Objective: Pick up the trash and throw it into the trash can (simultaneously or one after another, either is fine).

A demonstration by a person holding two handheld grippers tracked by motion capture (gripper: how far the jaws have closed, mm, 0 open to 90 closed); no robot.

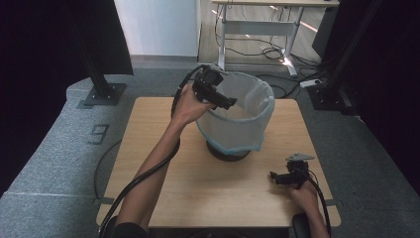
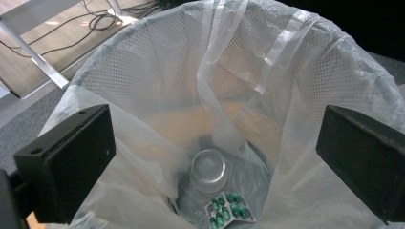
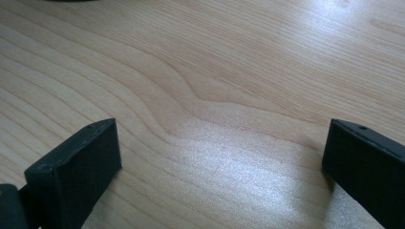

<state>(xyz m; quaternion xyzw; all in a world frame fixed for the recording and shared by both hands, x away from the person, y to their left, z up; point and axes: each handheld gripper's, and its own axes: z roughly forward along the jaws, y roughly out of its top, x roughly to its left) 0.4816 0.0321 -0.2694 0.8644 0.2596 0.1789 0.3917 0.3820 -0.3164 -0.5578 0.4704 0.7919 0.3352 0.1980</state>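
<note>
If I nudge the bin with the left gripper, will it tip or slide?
The mesh bin looks light, holding just a clear cup and a pill blister, so it probably slides. Its narrow base and wide rim suggest a high push could tip it.

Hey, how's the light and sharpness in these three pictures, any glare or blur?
High view: soft, dark at both sides, sunlit floor behind. Left gripper view: the liner glows bright, the blister pack stays sharp. Right gripper view: a pale sheen on the table, the near jaws slightly soft.

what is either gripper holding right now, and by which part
Nothing. The left gripper hangs open over the lined bin, with nothing between its jaws. The right gripper is open above the bare table.
</note>
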